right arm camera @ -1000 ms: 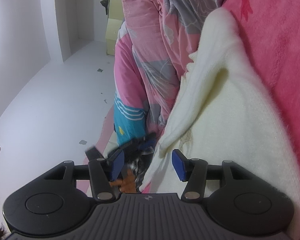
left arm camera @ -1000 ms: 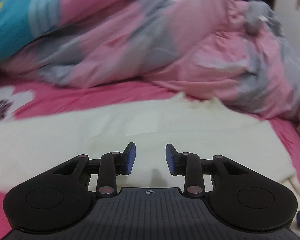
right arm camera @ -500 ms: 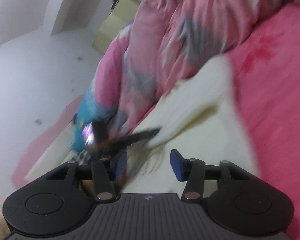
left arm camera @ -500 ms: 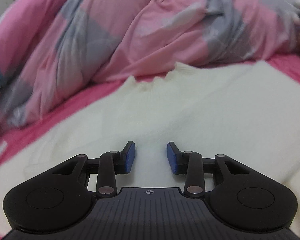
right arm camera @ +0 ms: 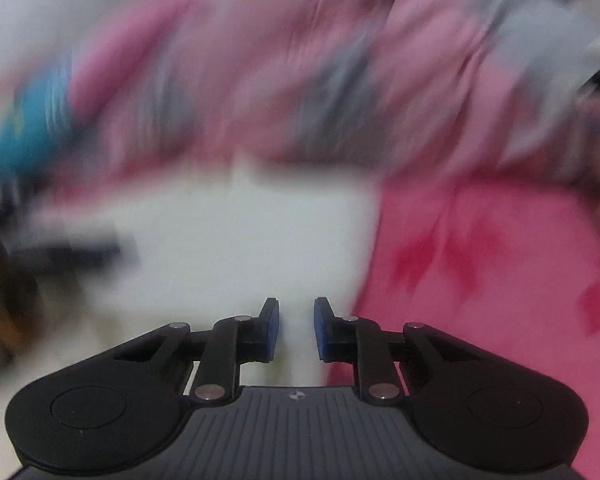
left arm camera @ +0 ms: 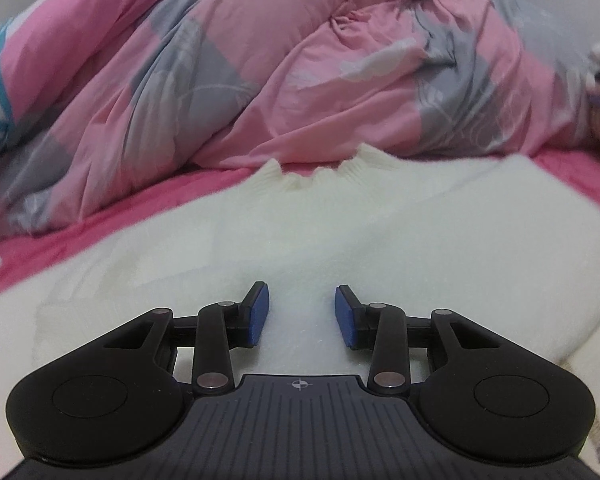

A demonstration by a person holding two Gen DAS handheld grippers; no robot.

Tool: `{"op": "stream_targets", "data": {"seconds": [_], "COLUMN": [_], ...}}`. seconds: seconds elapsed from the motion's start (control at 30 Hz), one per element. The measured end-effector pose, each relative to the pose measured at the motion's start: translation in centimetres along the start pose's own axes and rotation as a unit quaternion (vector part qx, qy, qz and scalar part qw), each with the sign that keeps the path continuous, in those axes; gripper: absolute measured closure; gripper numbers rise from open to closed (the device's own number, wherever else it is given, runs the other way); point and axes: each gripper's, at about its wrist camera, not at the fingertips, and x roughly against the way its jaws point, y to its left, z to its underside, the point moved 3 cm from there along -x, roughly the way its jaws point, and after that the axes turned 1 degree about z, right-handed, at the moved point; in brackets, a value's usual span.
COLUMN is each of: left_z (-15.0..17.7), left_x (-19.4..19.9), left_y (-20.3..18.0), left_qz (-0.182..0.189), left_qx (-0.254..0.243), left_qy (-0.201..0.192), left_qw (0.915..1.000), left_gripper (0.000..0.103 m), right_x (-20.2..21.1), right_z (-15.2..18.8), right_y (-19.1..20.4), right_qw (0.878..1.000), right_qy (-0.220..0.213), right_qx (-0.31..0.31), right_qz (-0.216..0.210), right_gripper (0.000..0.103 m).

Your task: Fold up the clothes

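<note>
I'm seeing a white sweater [left arm camera: 340, 232] lying on the pink bed [right arm camera: 500, 280], quilt [left arm camera: 300, 80] bunching at 12 o'clock; left tool [left arm camera: 301, 314] released, right tool [right arm camera: 296, 328] just closing, gripping nothing.

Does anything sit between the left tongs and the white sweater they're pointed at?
Nothing visible does. The left tongs are open right over the white sweater, which lies spread on the pink sheet. The pink and grey duvet is heaped beyond its collar.

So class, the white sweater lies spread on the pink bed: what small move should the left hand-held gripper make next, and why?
Probably lower the left hand-held gripper onto the white sweater and pinch it: its jaws stand apart with no cloth gripped.
</note>
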Motion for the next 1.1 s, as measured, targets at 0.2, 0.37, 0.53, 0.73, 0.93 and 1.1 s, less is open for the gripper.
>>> {"op": "stream_targets", "data": {"seconds": [0.2, 0.37, 0.53, 0.73, 0.93, 1.1], "left_z": [0.0, 0.1, 0.2, 0.1, 0.2, 0.2], "left_x": [0.2, 0.3, 0.4, 0.4, 0.4, 0.3], "left_y": [0.2, 0.5, 0.8, 0.9, 0.9, 1.0], "left_qz": [0.005, 0.012, 0.02, 0.022, 0.023, 0.024], "left_qx": [0.008, 0.018, 0.028, 0.032, 0.034, 0.035], "left_qy": [-0.005, -0.009, -0.01, -0.011, -0.011, -0.011], "left_qw": [0.9999, 0.9997, 0.9994, 0.9992, 0.9991, 0.999], "left_gripper": [0.065, 0.065, 0.065, 0.065, 0.065, 0.065], "right_x": [1.9, -5.8, -5.0, -10.0, -5.4, -5.7], "right_z": [-5.4, -6.1, -7.3, -9.2, -9.0, -4.2], "right_y": [0.6, -0.8, -1.9, -3.6, -4.0, -1.4], "right_qw": [0.999, 0.996, 0.999, 1.0, 0.998, 0.998], "right_qy": [-0.027, 0.035, 0.015, 0.022, -0.003, 0.054], "right_qx": [0.044, 0.079, 0.044, 0.004, -0.064, -0.016], "right_qz": [0.011, 0.036, 0.014, 0.023, 0.003, -0.018], "right_gripper": [0.085, 0.086, 0.086, 0.086, 0.085, 0.083]}}
